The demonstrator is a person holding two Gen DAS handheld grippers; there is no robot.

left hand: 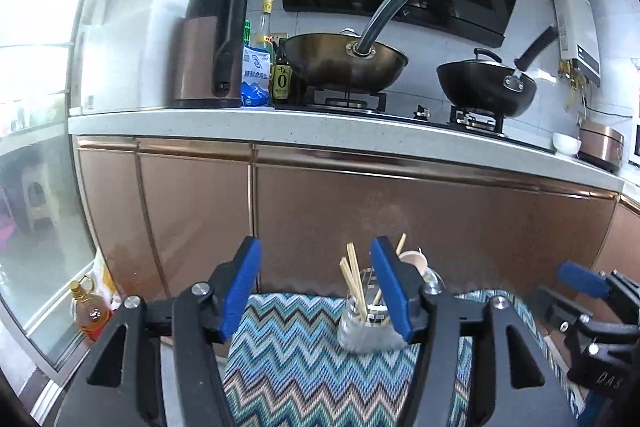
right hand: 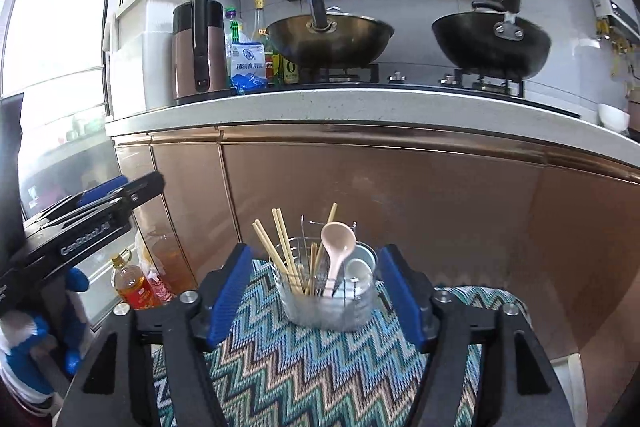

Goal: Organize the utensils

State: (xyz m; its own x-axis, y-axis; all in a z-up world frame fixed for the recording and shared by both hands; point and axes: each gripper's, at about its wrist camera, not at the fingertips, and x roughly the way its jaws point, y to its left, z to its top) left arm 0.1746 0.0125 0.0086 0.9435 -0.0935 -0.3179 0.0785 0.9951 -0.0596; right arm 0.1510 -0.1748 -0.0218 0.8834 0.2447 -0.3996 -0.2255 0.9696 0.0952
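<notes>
With both the left gripper (left hand: 316, 291) and the right gripper (right hand: 318, 297) spread open and empty just in front of the glass cup (right hand: 326, 291) holding chopsticks (right hand: 280, 251) and spoons (right hand: 338, 247) on the zigzag cloth (right hand: 300, 367), a careless nudge could likely tip the top-heavy cup over.

Both grippers are black, angular linkages with bright blue finger pads and round silver screws at the joints. The left gripper (left hand: 316, 287) reads "GenRobot.AI" in white along its side; the right gripper (right hand: 316, 295) shows embossed "DAS".
</notes>
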